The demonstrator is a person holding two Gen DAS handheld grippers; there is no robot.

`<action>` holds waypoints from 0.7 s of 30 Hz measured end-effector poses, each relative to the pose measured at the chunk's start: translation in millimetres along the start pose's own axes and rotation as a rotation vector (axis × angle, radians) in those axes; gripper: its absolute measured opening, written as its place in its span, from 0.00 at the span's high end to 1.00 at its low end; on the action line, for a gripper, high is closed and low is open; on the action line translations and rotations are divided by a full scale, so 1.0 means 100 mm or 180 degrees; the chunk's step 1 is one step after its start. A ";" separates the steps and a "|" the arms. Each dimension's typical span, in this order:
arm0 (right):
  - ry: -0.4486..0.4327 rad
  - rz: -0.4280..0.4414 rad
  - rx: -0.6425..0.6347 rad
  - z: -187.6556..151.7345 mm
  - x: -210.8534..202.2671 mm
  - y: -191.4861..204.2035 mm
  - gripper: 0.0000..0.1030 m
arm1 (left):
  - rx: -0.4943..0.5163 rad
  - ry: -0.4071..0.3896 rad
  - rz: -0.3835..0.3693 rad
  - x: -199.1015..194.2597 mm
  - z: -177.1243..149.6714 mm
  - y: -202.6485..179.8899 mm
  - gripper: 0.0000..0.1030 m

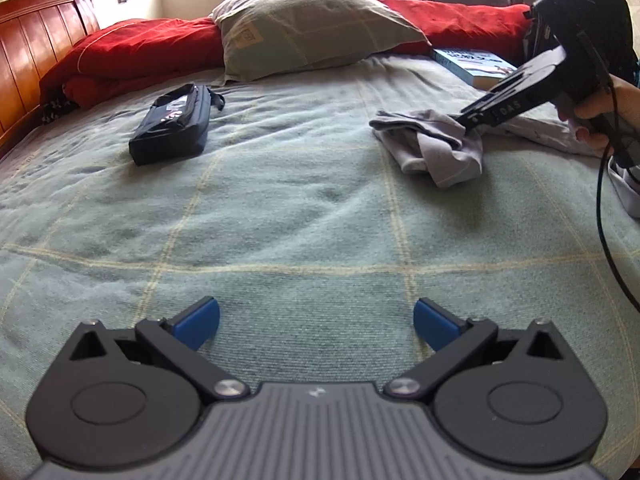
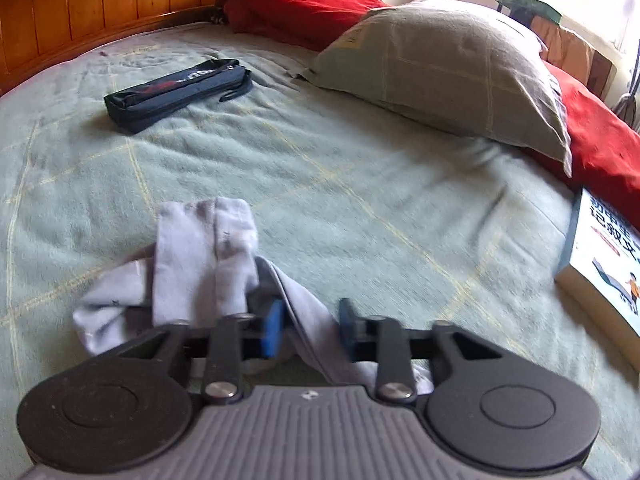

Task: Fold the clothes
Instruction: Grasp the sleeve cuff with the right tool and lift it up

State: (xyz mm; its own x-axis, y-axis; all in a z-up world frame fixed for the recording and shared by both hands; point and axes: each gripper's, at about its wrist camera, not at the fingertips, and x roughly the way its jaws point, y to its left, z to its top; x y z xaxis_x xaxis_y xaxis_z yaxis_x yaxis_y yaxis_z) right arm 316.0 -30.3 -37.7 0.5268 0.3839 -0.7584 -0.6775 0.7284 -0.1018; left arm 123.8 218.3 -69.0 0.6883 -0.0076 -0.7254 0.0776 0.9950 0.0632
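Lying crumpled on the green checked blanket, the pale grey garment sits near the book and well apart from the dark pouch. The right gripper has its 2 blue pads on either side of a ridge of that cloth with a gap still showing, jaws partly apart. The left gripper hovers over bare blanket, jaws wide apart, with the pillow and red quilt beyond.
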 end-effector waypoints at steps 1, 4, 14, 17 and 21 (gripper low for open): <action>-0.0002 -0.0005 -0.0026 0.01 -0.01 0.03 0.83 | 0.0002 0.0000 0.0005 0.00 0.00 0.00 0.00; -0.0001 0.0017 -0.0067 0.02 -0.07 0.09 0.88 | -0.0013 0.0003 0.0014 -0.01 0.00 -0.01 0.00; 0.0037 0.0577 -0.0207 -0.29 -0.84 0.38 0.90 | 0.0025 -0.0027 -0.0013 -0.15 0.05 -0.16 0.00; 0.0111 0.0710 -0.0270 -0.47 -1.06 0.51 0.90 | 0.0059 -0.0048 -0.0067 -0.21 0.09 -0.27 0.00; 0.0226 0.0911 -0.0279 -0.74 -1.29 0.61 0.90 | 0.0156 -0.0052 -0.0164 -0.28 0.13 -0.47 0.00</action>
State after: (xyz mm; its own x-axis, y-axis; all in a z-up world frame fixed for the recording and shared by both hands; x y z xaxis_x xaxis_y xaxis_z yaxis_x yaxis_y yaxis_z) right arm 168.8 -77.3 5.9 0.2728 0.5236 -0.8071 -0.8365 0.5435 0.0698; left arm 110.1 170.4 -42.2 0.6942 -0.0607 -0.7172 0.1482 0.9871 0.0599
